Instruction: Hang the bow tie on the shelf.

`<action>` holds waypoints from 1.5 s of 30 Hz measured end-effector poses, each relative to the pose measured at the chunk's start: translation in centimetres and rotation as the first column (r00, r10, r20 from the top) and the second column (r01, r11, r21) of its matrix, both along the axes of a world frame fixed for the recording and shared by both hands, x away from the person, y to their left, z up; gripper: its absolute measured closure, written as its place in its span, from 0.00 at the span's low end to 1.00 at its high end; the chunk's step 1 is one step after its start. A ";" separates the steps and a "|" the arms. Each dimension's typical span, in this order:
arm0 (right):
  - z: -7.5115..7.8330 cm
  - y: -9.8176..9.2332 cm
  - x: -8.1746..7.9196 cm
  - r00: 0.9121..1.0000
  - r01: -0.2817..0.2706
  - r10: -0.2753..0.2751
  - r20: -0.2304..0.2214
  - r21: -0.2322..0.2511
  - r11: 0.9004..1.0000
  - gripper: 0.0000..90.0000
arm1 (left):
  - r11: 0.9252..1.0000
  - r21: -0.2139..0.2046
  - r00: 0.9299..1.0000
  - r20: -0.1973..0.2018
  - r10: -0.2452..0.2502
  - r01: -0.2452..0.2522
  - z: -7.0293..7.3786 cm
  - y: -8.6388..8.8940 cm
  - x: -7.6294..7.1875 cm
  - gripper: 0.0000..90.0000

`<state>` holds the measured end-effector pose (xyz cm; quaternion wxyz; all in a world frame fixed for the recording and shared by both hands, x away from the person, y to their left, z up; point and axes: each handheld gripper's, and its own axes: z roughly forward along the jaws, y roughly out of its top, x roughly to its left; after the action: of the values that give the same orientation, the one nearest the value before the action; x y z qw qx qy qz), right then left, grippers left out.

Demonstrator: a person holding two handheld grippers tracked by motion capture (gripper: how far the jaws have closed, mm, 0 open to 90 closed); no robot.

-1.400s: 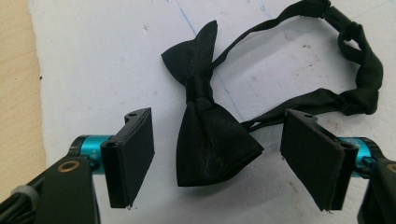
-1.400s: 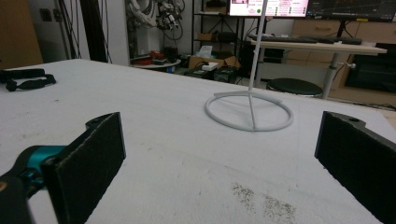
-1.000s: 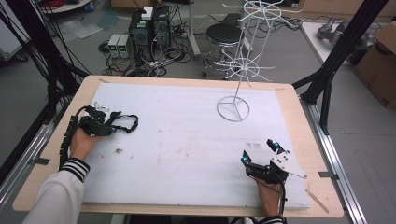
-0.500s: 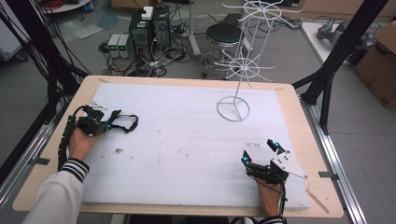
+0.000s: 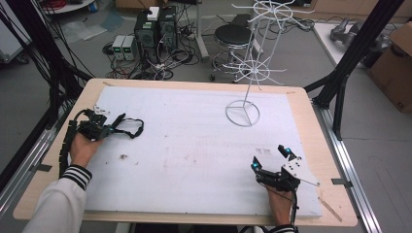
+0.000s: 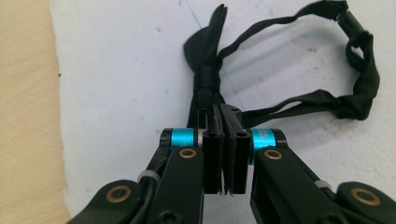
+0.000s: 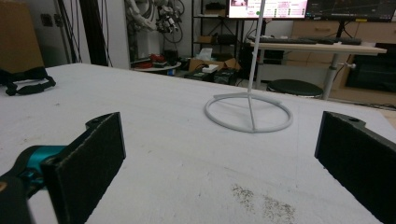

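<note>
Resting at the left side of the white foam mat (image 5: 194, 145), the left hand (image 5: 83, 148) is holding the left gripper (image 5: 104, 127), whose jaws are clenched on a black strap (image 6: 212, 93). In the left gripper view the jaws are pressing together on the strap's knotted bundle, while the rest of the strap is looping out over the mat toward the upper right. From above, that loop (image 5: 131, 127) is lying flat just right of the gripper. Farther right, a white wire rack (image 5: 250, 73) is standing upright on its ring base (image 5: 242, 114) near the mat's far edge. At the near right corner, the right hand (image 5: 279, 206) is holding the right gripper (image 5: 272, 158) just above the mat, its jaws spread wide apart and gripping nothing, pointing toward the ring base (image 7: 249, 113).
</note>
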<state>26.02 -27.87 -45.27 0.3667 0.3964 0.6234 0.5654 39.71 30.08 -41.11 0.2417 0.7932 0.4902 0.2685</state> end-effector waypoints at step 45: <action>0.0 0.0 0.0 1.000 0.003 -0.003 0.000 -0.003 1.000 0.01 | 0.871 -0.419 0.905 0.420 -0.065 0.257 6.1 -3.4 -2.6 0.97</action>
<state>26.01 -27.84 -45.25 0.3680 0.3967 0.6236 0.5642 37.14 26.64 -35.01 0.5398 0.6806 0.4121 0.2749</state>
